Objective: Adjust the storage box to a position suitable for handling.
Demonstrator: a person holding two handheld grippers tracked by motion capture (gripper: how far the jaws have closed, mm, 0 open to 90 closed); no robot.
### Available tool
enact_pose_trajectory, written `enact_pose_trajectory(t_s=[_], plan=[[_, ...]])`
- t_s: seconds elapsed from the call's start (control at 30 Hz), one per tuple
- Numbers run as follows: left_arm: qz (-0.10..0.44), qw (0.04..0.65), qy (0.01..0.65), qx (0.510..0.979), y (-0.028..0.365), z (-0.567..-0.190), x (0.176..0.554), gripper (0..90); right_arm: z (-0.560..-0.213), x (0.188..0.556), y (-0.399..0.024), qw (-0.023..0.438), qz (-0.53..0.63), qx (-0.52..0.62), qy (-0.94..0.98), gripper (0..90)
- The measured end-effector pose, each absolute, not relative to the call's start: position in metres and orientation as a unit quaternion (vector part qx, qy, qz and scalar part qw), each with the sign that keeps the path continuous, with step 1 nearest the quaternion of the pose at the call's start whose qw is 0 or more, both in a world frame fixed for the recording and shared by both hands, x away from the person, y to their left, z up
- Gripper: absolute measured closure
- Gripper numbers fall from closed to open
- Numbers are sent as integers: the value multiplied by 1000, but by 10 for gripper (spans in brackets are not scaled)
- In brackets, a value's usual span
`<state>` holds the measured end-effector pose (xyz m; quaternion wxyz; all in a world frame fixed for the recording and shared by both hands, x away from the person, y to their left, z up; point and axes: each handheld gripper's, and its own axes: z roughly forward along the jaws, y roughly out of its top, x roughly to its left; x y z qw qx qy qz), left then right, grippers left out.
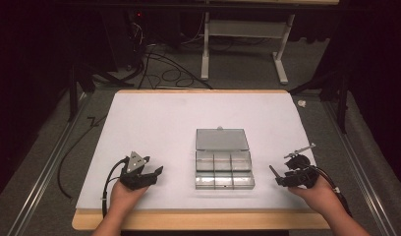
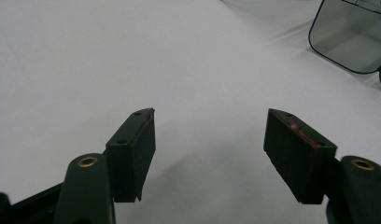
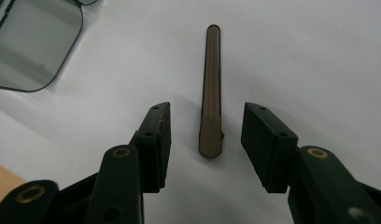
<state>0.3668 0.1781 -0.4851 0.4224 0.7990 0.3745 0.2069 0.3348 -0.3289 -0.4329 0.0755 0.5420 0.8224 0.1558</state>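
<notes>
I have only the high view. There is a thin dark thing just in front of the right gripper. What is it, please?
Observer: The right gripper view shows it as a slim brown hair clip with a toothed edge, lying flat on the white sheet.
Operator: Is the right gripper already holding it?
Observer: No. The right gripper has its jaws open on either side of the clip, and there is a gap between the clip and each of the pads.
Operator: And does the left gripper have anything?
Observer: No. In its own view the left gripper has its jaws wide open, with bare sheet between them.
</notes>
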Motion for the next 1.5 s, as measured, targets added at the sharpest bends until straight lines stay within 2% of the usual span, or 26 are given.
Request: enact_pose_trajectory(t_s=[0.53,0.83,1.17,1.5], plan=[[209,421,373,800,178,-485,367,344,-433,357,-318,48,99,519,848,589],[209,421,371,801,177,-485,366,345,-437,368,-313,38,70,515,853,659],[210,420,371,801,177,-485,366,348,-438,369,-312,41,57,517,853,782],[209,420,373,801,177,-485,367,349,-433,371,-308,42,54,506,860,796]])
